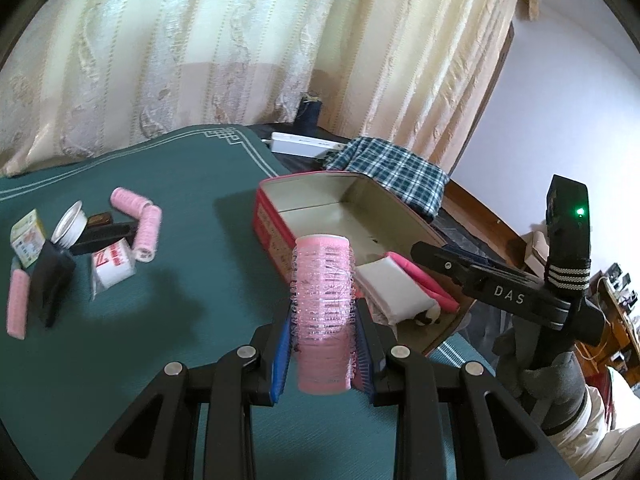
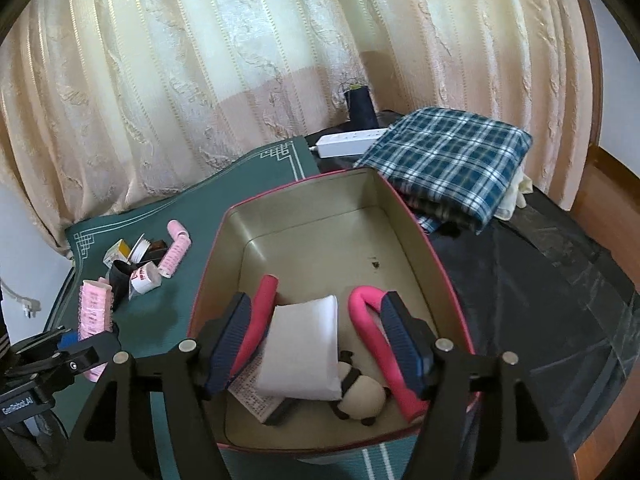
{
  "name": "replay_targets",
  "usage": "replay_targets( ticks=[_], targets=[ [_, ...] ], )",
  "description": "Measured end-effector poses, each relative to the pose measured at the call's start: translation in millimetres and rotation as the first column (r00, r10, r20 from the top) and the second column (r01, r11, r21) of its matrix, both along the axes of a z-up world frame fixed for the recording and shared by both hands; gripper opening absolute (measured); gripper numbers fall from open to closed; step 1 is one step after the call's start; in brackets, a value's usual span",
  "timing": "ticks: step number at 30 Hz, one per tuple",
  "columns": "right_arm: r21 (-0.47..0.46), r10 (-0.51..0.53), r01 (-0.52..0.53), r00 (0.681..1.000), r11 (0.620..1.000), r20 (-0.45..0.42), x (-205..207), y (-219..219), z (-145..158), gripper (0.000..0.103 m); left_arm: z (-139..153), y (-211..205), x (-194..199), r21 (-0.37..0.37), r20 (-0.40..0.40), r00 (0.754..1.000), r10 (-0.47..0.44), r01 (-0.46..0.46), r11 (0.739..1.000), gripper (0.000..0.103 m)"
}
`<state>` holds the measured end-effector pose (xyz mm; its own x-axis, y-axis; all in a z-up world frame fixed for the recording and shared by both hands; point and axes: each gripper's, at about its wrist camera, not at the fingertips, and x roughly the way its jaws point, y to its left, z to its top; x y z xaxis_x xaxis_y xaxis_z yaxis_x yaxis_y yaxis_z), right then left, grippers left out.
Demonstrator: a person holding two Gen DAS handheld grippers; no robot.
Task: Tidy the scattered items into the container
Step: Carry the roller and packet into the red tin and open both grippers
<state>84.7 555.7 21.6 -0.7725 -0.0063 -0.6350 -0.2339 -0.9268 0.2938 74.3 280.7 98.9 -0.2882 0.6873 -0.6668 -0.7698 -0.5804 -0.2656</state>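
Observation:
My left gripper [image 1: 323,336] is shut on a big pink hair roller [image 1: 323,312], held upright above the green mat just left of the red tin box [image 1: 276,236]; the roller also shows in the right wrist view [image 2: 95,316]. My right gripper [image 2: 320,344] is open over the near end of the box [image 2: 408,208], its fingers straddling a white pad [image 2: 304,352] and a bent pink foam rod [image 2: 362,312]. A small panda toy [image 2: 360,398] lies in the box too. Loose pink rollers [image 1: 142,220], small boxes and a white packet [image 1: 114,266] lie scattered at the mat's left.
A folded plaid cloth [image 2: 444,160], a white power strip [image 2: 348,142] and a dark thread cone [image 2: 360,108] sit behind the box. Curtains hang at the back. The green mat [image 1: 192,320] lies between the pile and the box.

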Motion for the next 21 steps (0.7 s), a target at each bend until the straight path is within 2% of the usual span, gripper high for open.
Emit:
replay_targets(
  ticks=[15, 21],
  targets=[
    [-0.027, -0.079, 0.078, 0.995, 0.997, -0.062, 22.3, 26.4, 13.4, 0.073, 10.2, 58.7, 6.0, 0.014, -0.011, 0.995, -0.099, 0.099, 0.995, 0.030],
    [-0.039, -0.104, 0.102, 0.993, 0.994, -0.058, 24.4, 34.4, 9.9, 0.074, 3.4, 77.9, 0.6, 0.008, 0.015, 0.994, -0.112, 0.112, 0.994, 0.030]
  ],
)
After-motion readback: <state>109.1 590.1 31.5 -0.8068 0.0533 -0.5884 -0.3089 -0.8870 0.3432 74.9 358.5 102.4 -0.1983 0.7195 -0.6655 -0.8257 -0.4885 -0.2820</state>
